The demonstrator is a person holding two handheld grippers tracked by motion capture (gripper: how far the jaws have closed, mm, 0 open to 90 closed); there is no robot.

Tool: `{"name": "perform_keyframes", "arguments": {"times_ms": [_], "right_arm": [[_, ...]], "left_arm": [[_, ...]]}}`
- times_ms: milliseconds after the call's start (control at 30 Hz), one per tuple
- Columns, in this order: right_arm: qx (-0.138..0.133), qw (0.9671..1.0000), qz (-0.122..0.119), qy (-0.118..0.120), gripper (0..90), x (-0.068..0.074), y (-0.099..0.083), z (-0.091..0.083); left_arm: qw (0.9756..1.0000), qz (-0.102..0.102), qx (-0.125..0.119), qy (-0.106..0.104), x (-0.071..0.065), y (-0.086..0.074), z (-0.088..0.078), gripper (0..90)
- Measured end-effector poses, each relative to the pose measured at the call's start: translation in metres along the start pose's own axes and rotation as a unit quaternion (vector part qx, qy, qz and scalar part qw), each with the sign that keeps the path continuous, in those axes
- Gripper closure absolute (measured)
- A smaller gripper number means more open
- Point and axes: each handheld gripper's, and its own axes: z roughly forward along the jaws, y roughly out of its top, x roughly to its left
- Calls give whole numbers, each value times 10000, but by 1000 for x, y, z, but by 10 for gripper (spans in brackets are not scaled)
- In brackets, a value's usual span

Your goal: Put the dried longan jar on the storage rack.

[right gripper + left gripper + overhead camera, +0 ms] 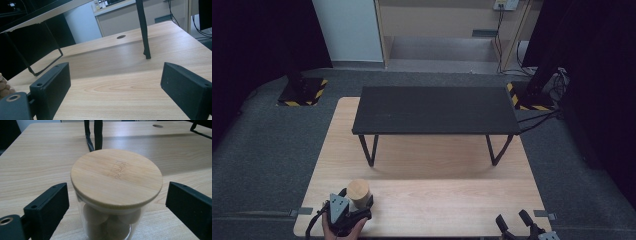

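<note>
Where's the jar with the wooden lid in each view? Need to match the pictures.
High view: jar at the table's near left corner, between the left gripper's jaws.
Left gripper view: jar in the centre, close up, with a gap to each jaw.
Right gripper view: a sliver of the jar at the left edge.
Shared landmark: the black shelf standing on the table.

The jar (110,220) base runs off the bottom edge, and the lid's (116,177) engraved mark is unreadable.

Faint engraved mark on wooden jar lid (116,178), too blurred to read; no other text.
</note>
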Motion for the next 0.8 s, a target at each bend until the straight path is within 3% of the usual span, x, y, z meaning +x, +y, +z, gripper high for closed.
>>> {"name": "perform_keyframes", "arguments": {"times_ms": [233, 467, 700, 800], "right_arm": [[19, 10000, 23, -13, 94, -1, 0, 0], [35, 10000, 32, -13, 94, -2, -1, 1], [41, 10000, 33, -7, 94, -3, -2, 1], [37, 10000, 39, -18, 94, -3, -2, 0]], "left_arm": [[9999, 76, 90, 50, -1, 3, 7, 49], [9998, 115, 99, 90, 0, 3, 9, 115], [9998, 162, 116, 95, 0, 3, 10, 238], [9997, 179, 162, 107, -1, 6, 10, 241]]}}
